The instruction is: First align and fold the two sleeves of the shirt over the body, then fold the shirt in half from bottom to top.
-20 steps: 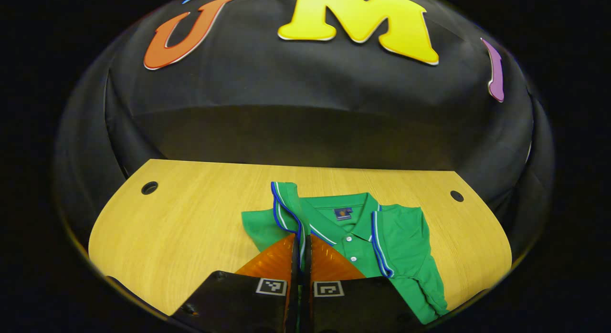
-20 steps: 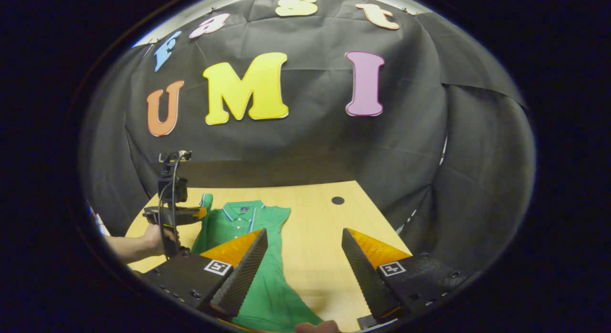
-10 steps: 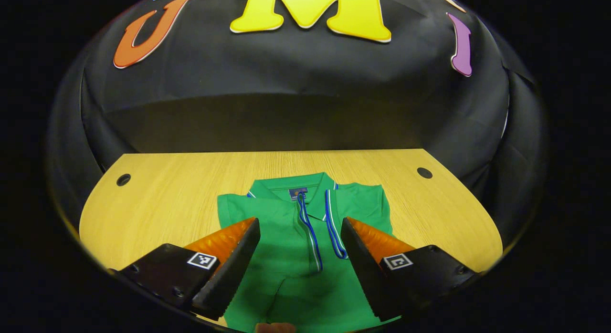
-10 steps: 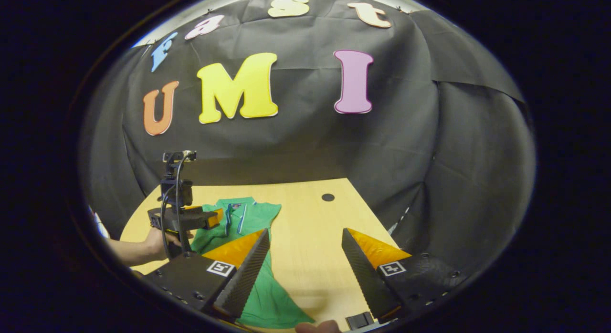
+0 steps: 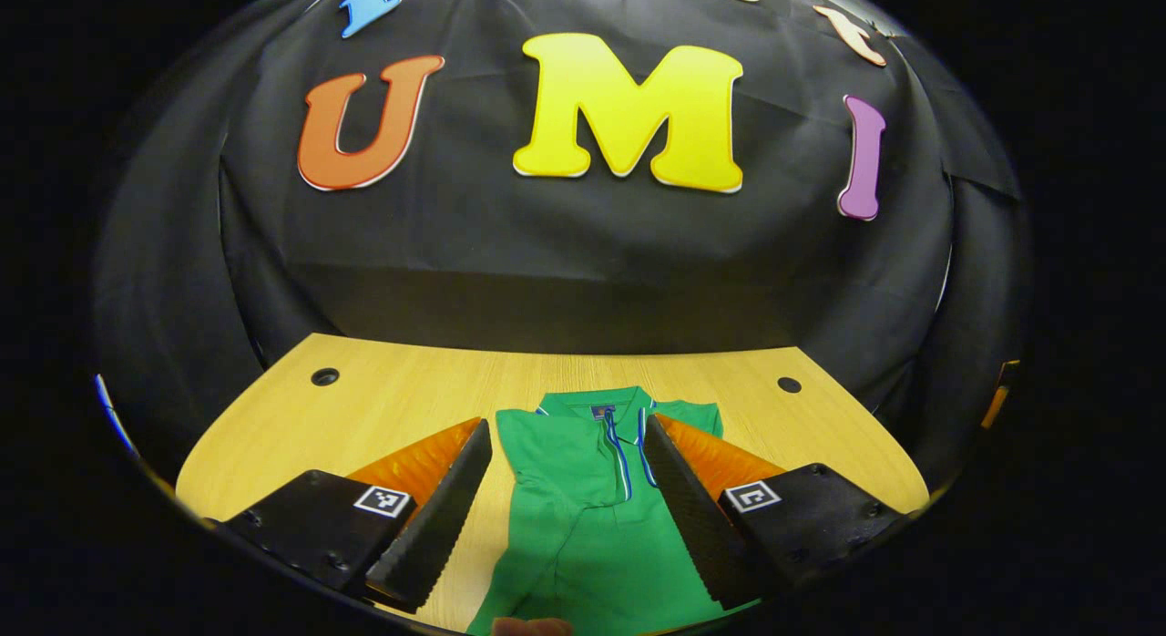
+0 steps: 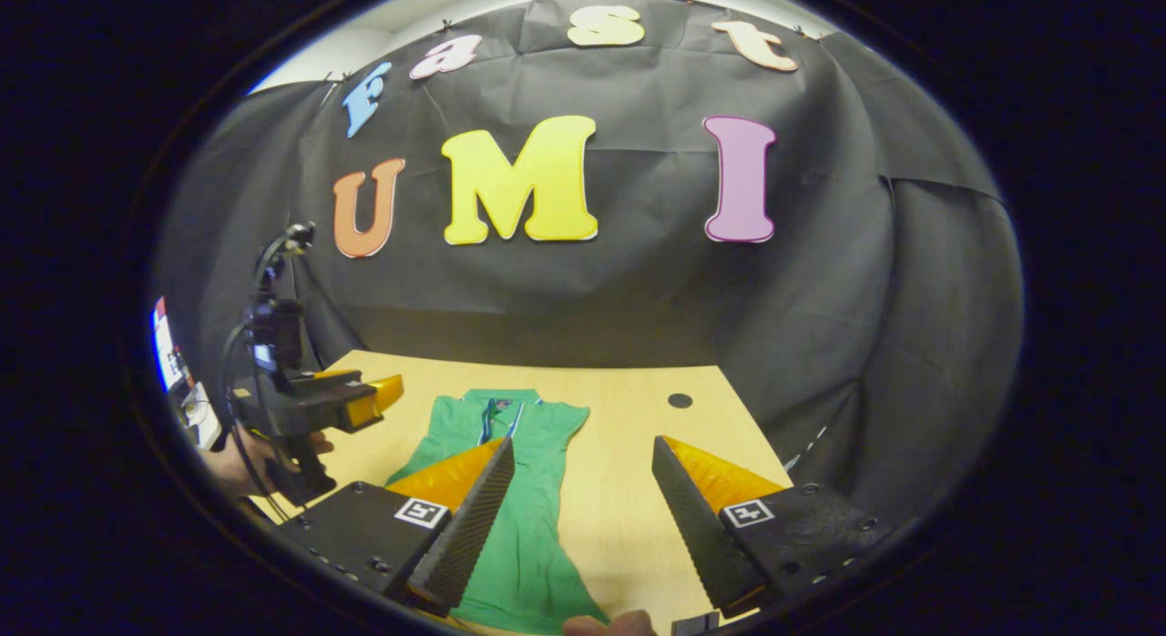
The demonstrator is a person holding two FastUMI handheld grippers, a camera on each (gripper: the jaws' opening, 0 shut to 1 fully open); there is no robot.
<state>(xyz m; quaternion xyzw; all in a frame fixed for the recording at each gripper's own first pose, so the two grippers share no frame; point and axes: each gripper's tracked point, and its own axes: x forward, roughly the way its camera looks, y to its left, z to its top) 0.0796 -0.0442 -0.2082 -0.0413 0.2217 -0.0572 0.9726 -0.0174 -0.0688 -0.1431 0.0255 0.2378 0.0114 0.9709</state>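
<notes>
The green polo shirt (image 5: 592, 518) lies flat on the wooden table (image 5: 383, 408), collar toward the far wall. Both sleeves are folded over the body, their blue-and-white cuffs side by side down the middle. My left gripper (image 5: 565, 424) hovers open above the shirt's lower body, with nothing between its fingers. In the right gripper view the shirt (image 6: 524, 499) lies left of centre, and my right gripper (image 6: 581, 442) stands open over its right edge and the bare table (image 6: 629, 490). Farther left, a hand (image 6: 239, 458) holds the left gripper (image 6: 387, 390) above the table.
Round cable holes sit in the table's far corners (image 5: 324, 376) (image 5: 789, 384) (image 6: 680, 400). Black cloth closes the booth behind and beside the table. Bare wood lies on either side of the shirt. A fingertip (image 5: 533, 627) shows at the bottom edge.
My left gripper opened and let go of the left sleeve, which now lies across the body. It then drew back and lifted away. The right gripper stayed open.
</notes>
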